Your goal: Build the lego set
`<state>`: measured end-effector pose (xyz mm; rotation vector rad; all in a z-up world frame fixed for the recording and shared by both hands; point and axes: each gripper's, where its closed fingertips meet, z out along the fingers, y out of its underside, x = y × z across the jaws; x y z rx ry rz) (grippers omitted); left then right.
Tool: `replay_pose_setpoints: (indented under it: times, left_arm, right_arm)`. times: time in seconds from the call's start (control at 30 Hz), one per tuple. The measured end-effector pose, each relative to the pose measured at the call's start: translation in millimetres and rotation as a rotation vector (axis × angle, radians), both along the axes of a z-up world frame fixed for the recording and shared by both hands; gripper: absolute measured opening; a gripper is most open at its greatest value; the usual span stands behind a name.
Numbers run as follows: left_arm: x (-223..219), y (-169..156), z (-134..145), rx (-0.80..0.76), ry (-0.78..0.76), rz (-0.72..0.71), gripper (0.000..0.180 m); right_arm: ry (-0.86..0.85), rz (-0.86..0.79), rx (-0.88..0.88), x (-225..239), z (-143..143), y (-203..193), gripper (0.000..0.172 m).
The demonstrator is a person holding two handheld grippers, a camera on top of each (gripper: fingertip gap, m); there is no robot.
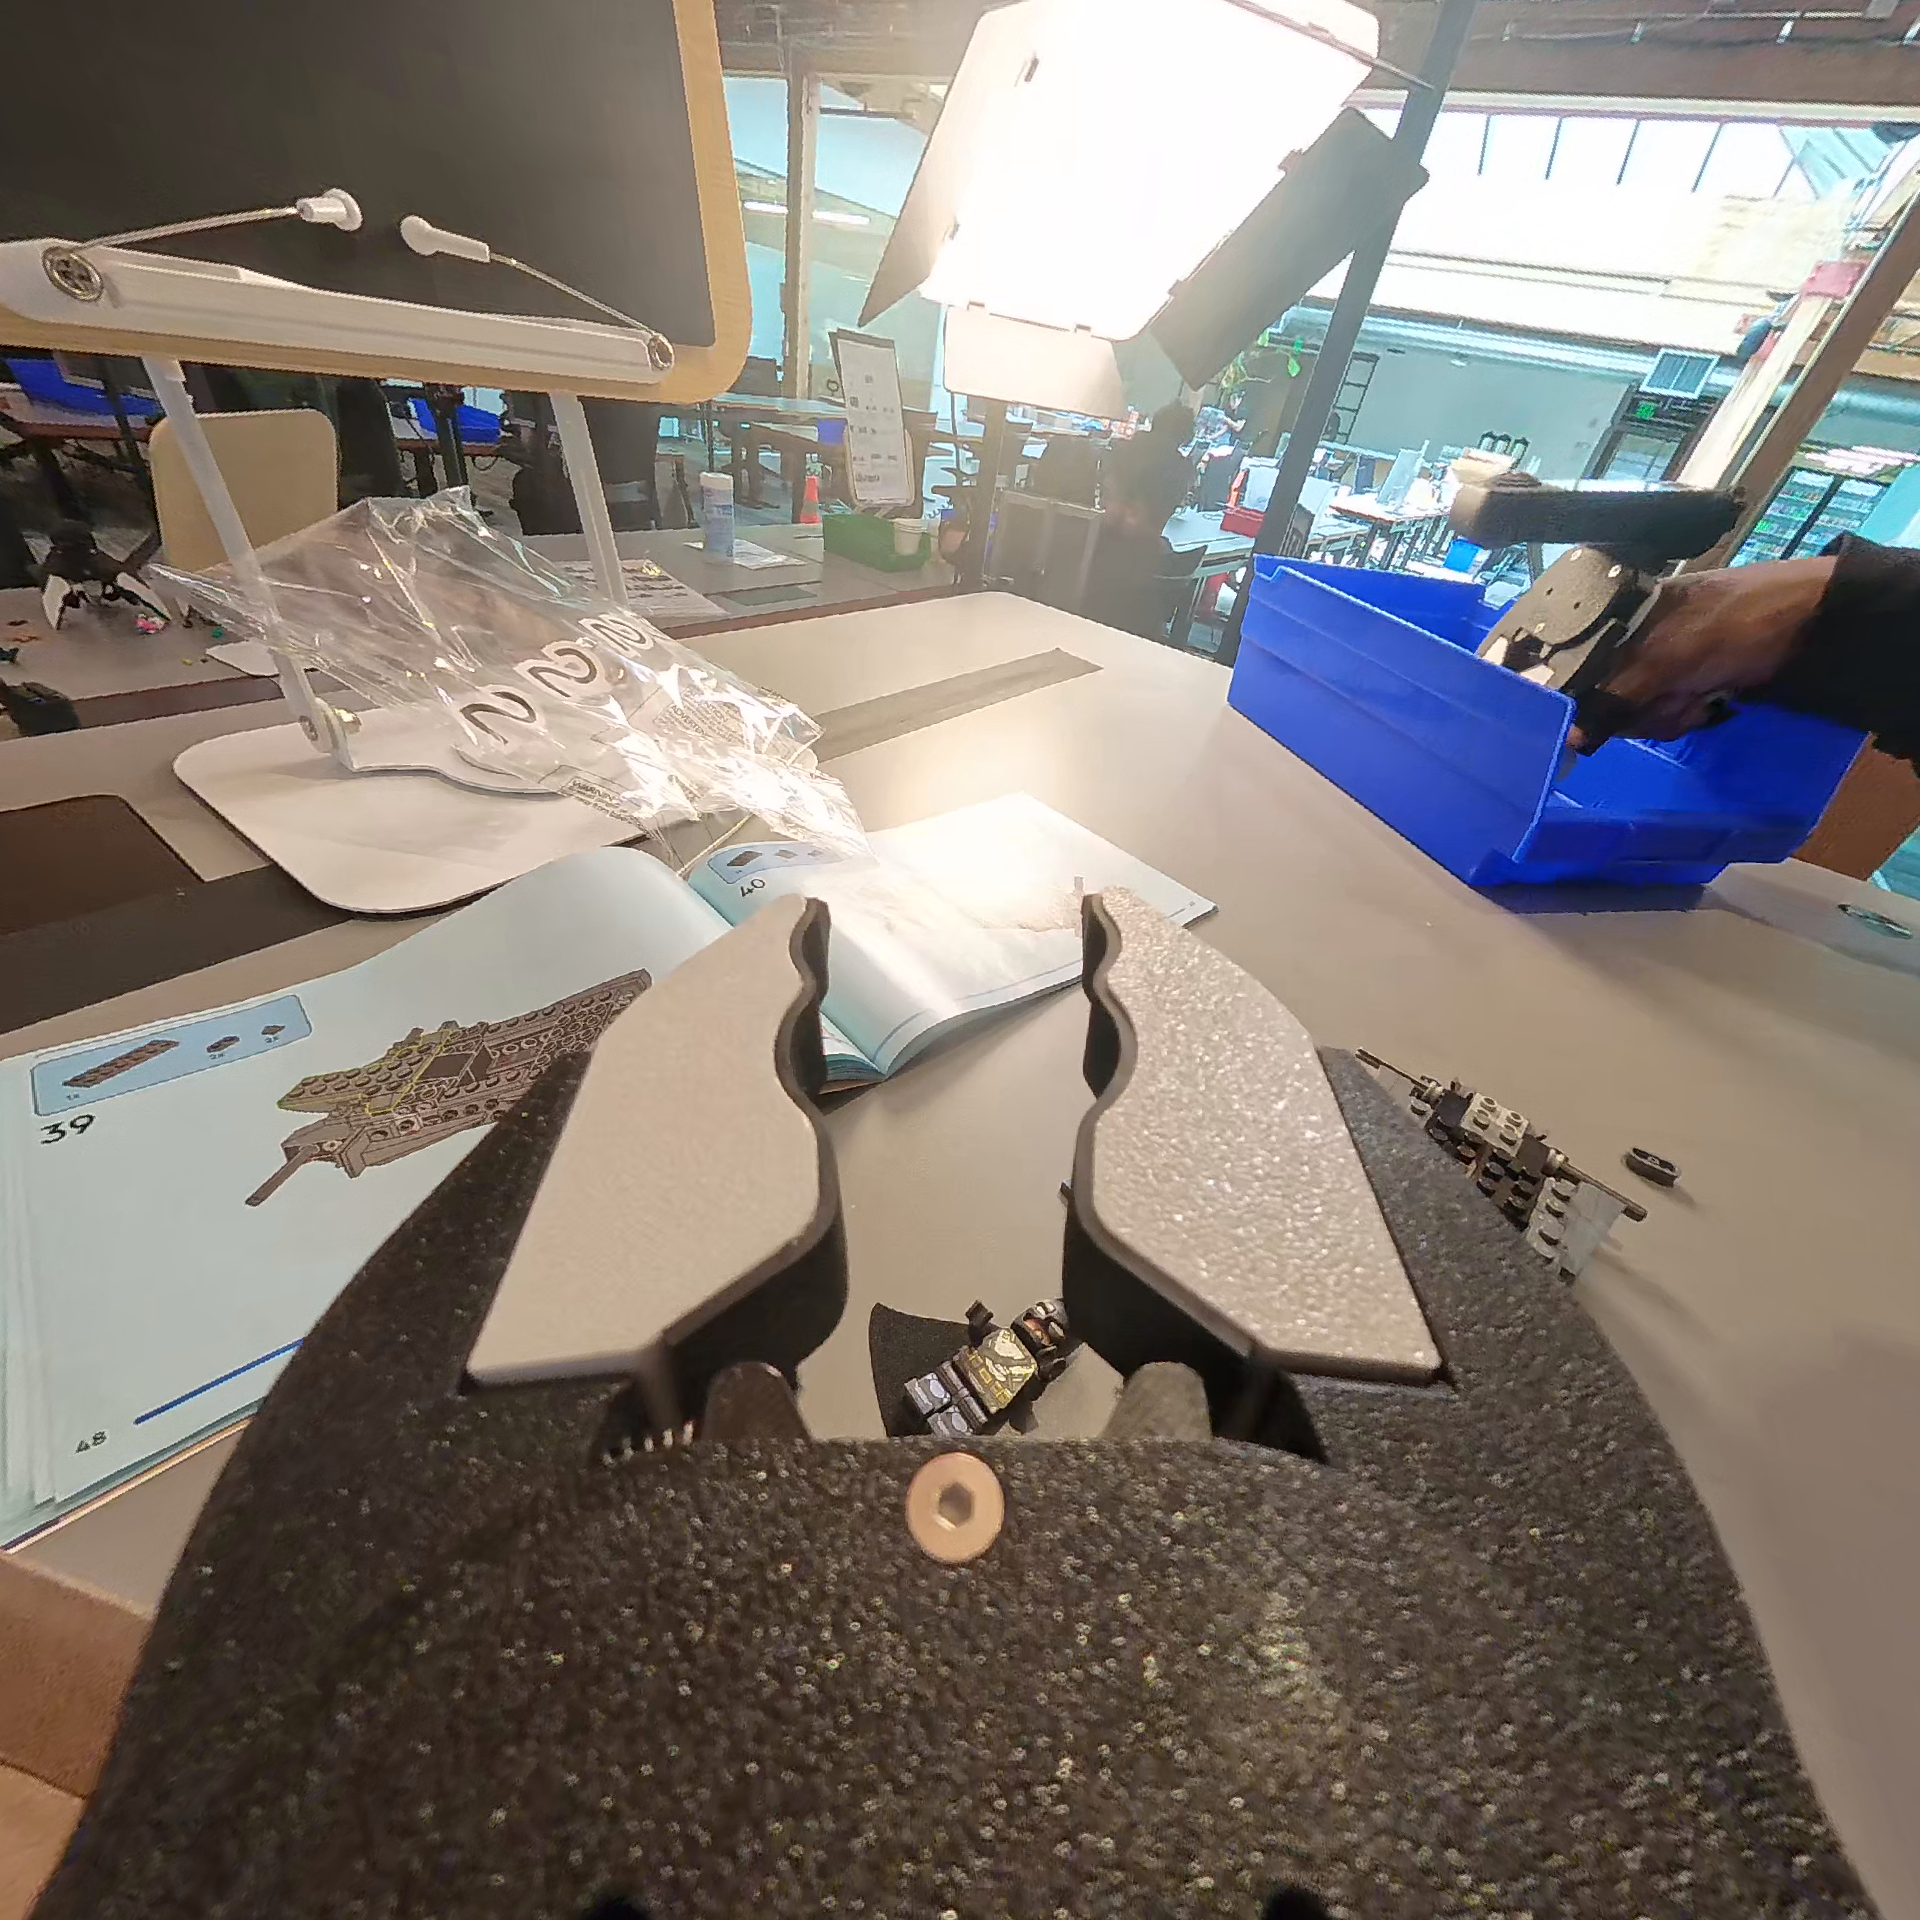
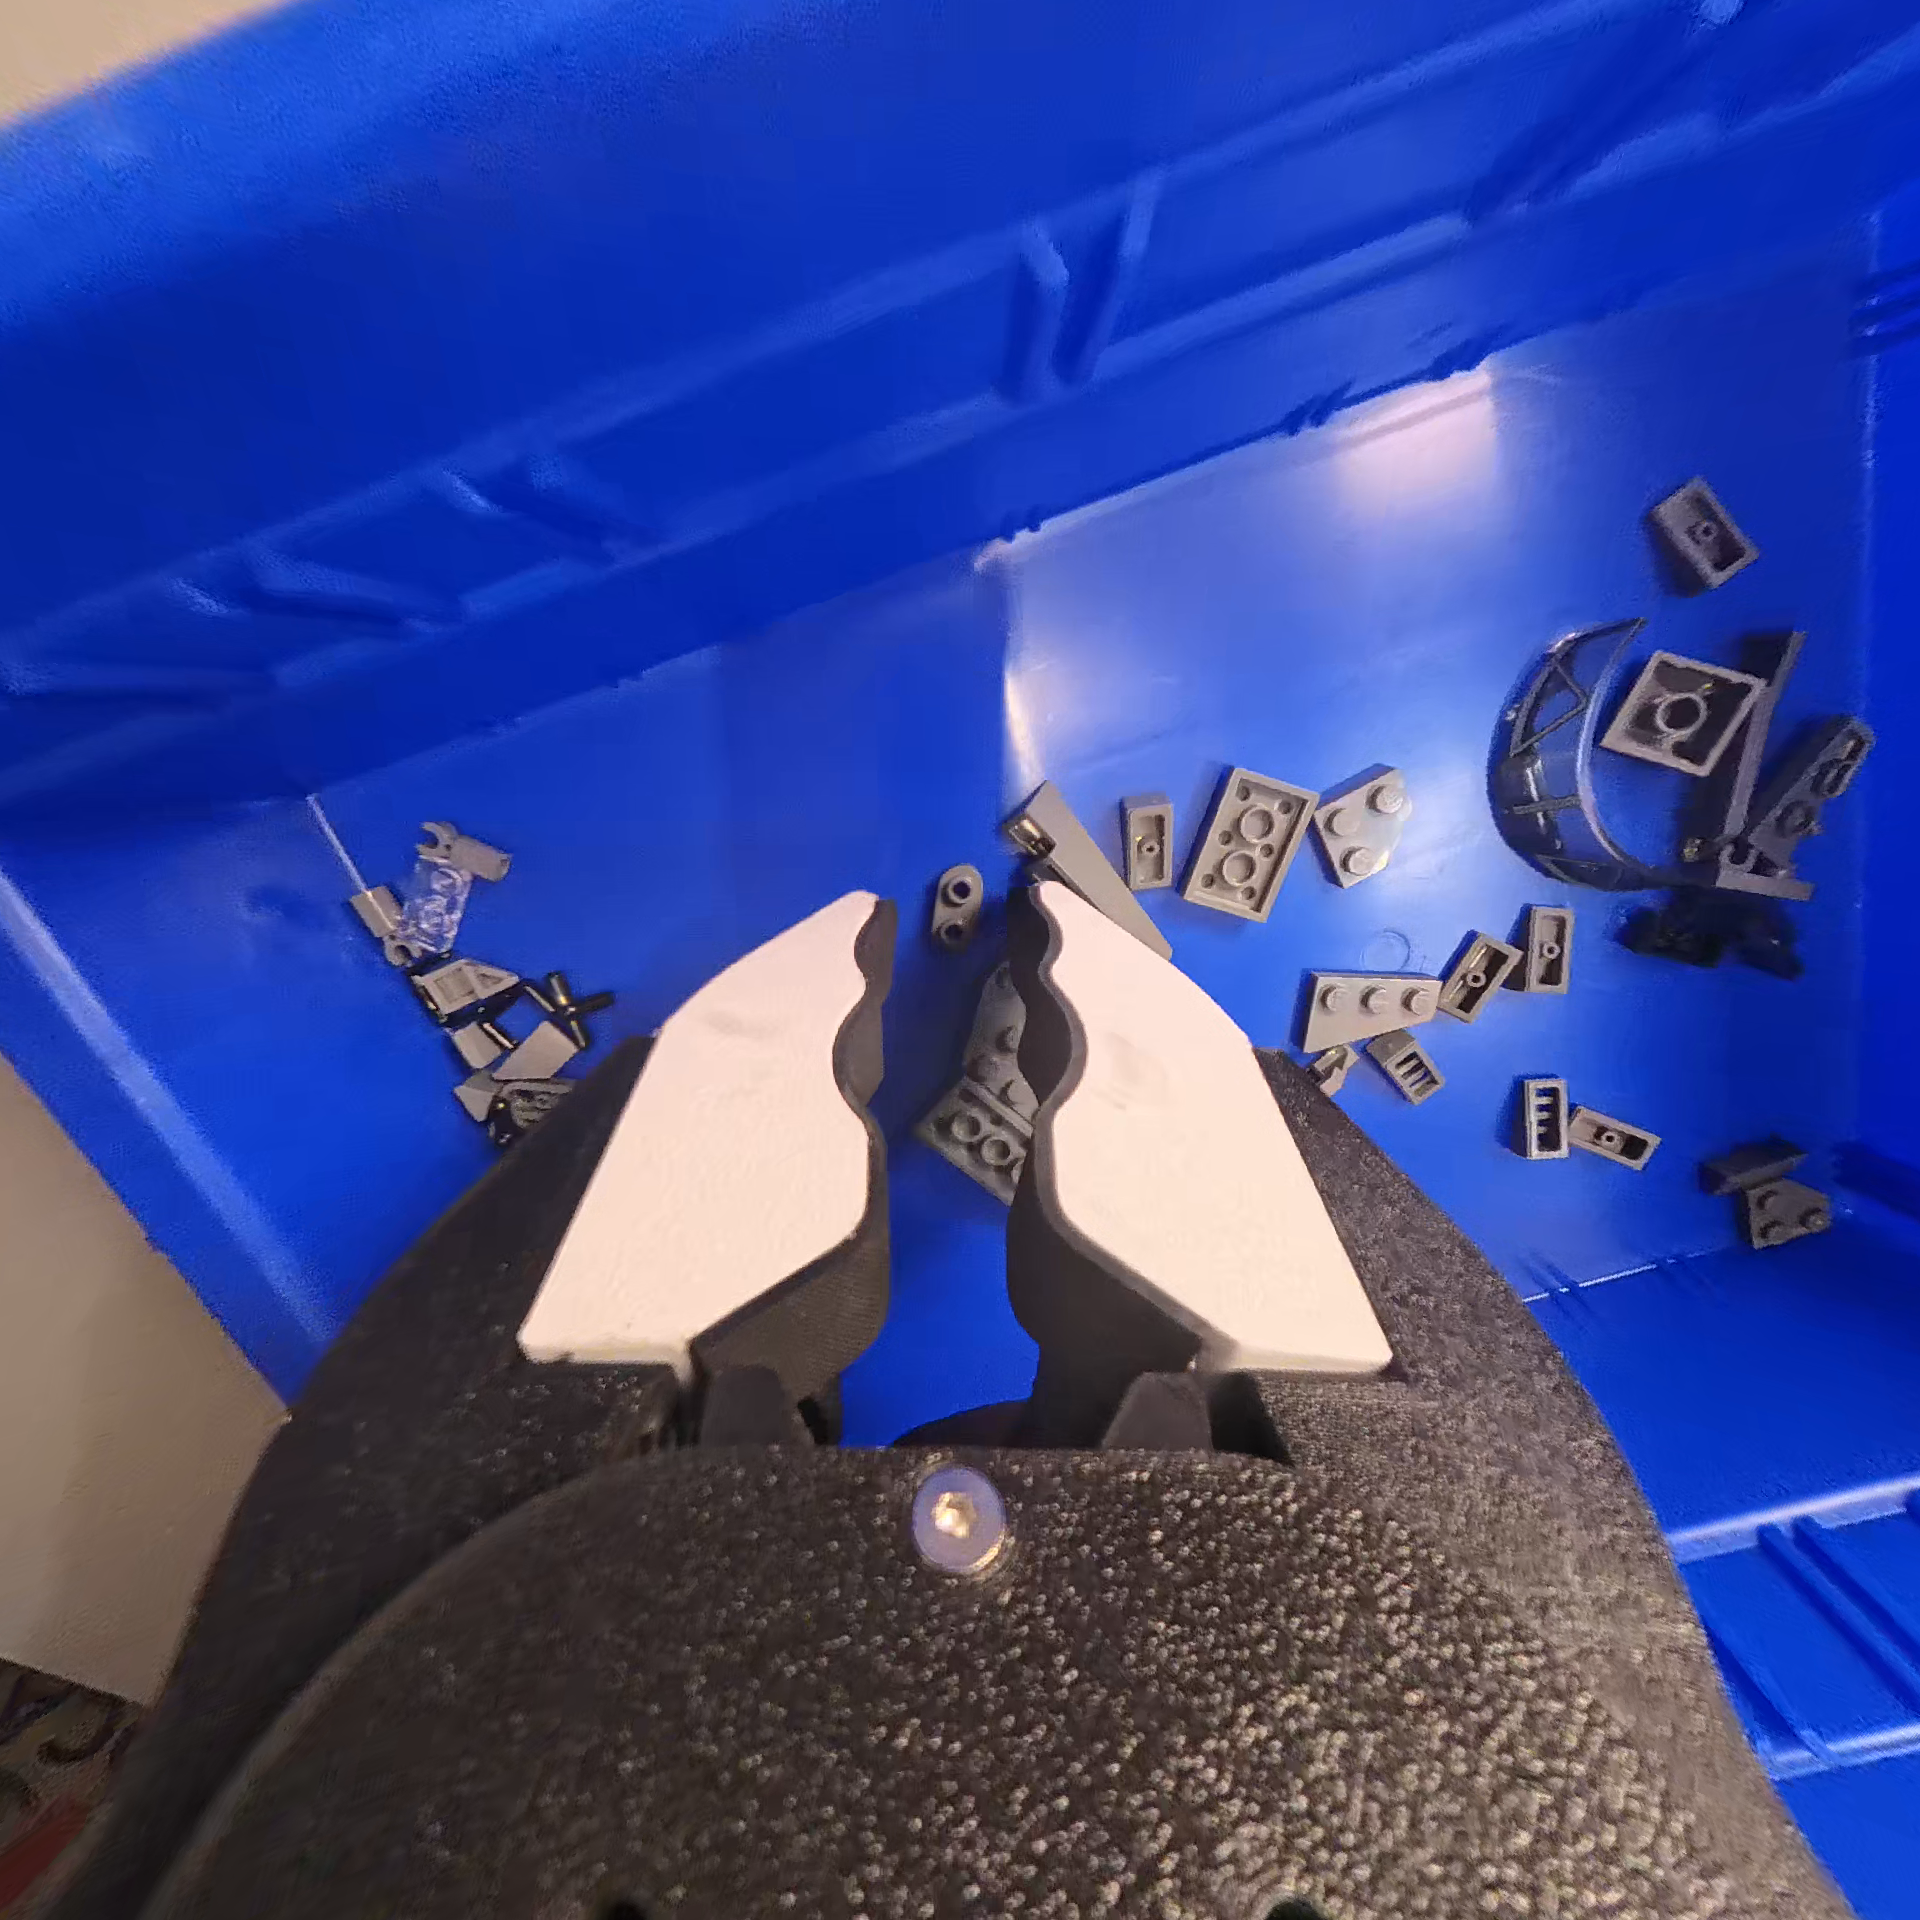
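Inside the blue bin (image 2: 727, 520), the right claw (image 2: 951, 940) hangs parted and empty over loose grey bricks (image 2: 1247, 847), while the left claw (image 1: 954, 920), apart, hovers over the open instruction booklet (image 1: 935, 977) on the worktop (image 1: 1351, 987) beside the bin.

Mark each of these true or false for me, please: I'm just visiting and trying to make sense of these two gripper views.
1. The right gripper is inside a blue bin. True.
2. The bin holds bright red bricks. False: the loose pieces are grey.
3. The left gripper clamps a booklet. False: it is open above the open booklet.
4. A clear plastic bag lies by the booklet. True.
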<state>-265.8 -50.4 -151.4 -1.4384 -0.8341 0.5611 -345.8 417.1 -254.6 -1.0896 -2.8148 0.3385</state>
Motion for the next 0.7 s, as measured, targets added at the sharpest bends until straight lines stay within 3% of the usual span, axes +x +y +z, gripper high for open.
replay_pose_setpoints:
  times: [0.13,0.2,0.33,0.6,0.7]
  left_arm:
    - [-1,0,0,-0.001,-0.001,0.003,0.047]
    - [-1,0,0,-0.001,-0.002,0.003,0.047]
    - [-1,1,0,-0.006,0.001,0.004,0.047]
    - [0,0,0,-0.003,0.005,0.008,0.047]
    - [1,3,0,-0.014,0.006,0.003,0.047]
  right_arm:
    - [-0.022,-0.003,-0.027,1,-2,-2,0.019]
    - [-0.035,0.009,-0.041,4,-2,-5,0.008]
    - [-0.014,0.035,-0.046,11,4,-9,0.008]
    - [0.147,0.167,-0.235,55,101,-64,0.008]
    - [0.122,0.289,-0.261,88,108,-103,0.008]
